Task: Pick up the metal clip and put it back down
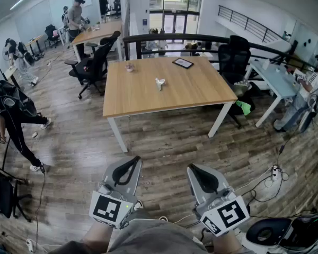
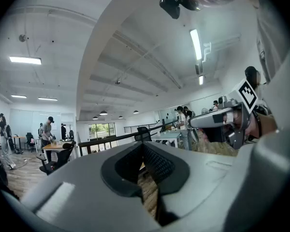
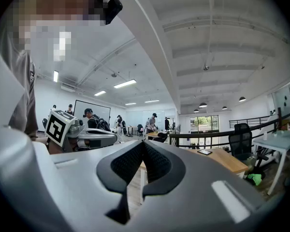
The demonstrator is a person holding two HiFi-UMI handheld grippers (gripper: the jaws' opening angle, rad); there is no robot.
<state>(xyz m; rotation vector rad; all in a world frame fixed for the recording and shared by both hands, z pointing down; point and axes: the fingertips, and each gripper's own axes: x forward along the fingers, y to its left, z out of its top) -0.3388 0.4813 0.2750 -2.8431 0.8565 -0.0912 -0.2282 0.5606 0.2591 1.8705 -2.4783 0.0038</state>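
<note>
Left gripper (image 1: 133,162): jaws pressed together, nothing between them, held low over the wood floor (image 1: 164,142), short of the table (image 1: 201,91). Small cup (image 1: 129,66) stands near the table's far left edge; contents too small to tell. Metal clip (image 1: 159,83) sits on the tabletop around mid-table, well apart from both grippers, ahead of the gap between them. Dark tablet (image 1: 183,63) lies flat to the clip's right, toward the far edge. Right gripper (image 1: 193,168): jaws closed tip to tip, empty.
</note>
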